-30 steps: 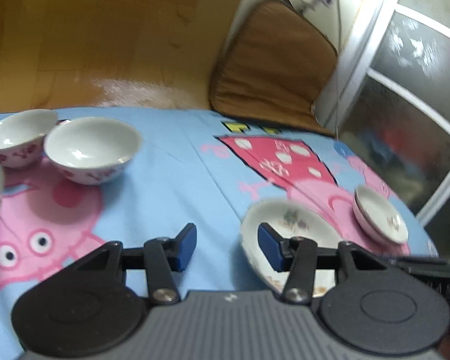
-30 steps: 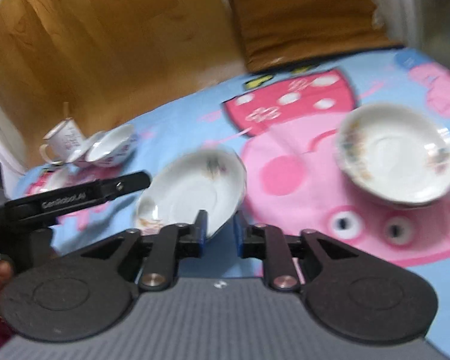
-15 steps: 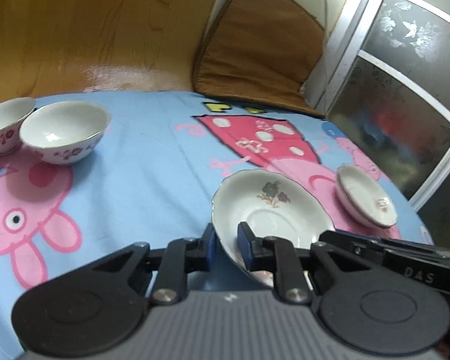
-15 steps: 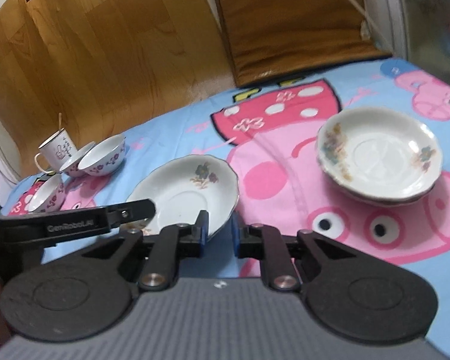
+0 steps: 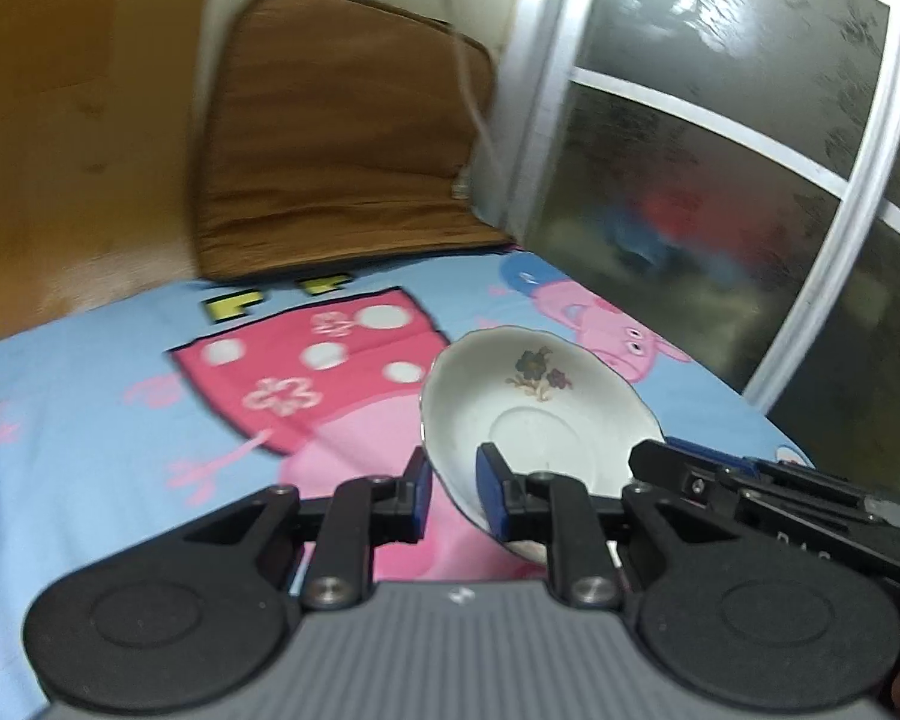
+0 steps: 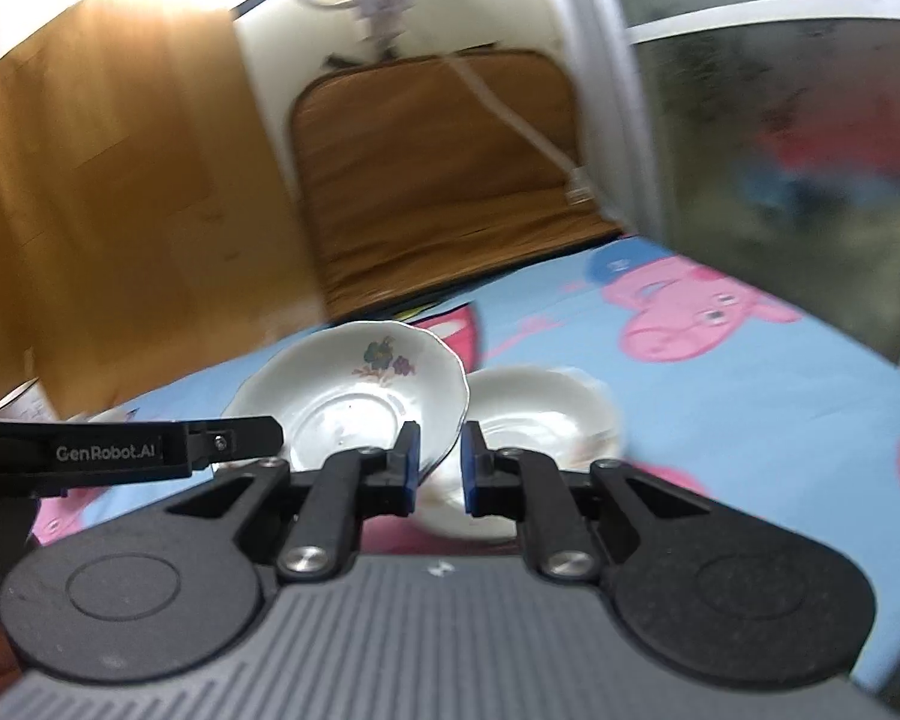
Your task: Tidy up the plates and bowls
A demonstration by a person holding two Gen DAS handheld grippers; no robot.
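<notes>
A: Plate (image 5: 534, 420) with the small flower print is in the lower middle of both pictures, tilted and, as far as I can judge, lifted off the blue cartoon cloth (image 5: 90, 396). Both tools hold it.

B: How do the fingers stand?

A: The left gripper (image 5: 453, 489) is clamped on the near rim, one blue pad under the plate and one inside it. The right gripper (image 6: 438, 468) is closed on the rim at the plate's right side in the same way.

B: How will it handle?

A: I think it is stiff glazed ceramic, so it is smooth, a little slippery between the pads, and it will chip or break if it drops or knocks hard. It looks not heavy. The rim is the only place thin enough to take, and two grips on different parts of the rim keep it from swinging.

B: And the count?

A: One cloth. One brown cushion (image 6: 444, 180) at the upper middle, leaning on the wall. One held plate. One pile of plates (image 6: 540, 414) lies just right of it in the right view; how many are in the pile I cannot tell, because of blur. One mug (image 6: 21, 402) at the left edge. Two grippers.
</notes>
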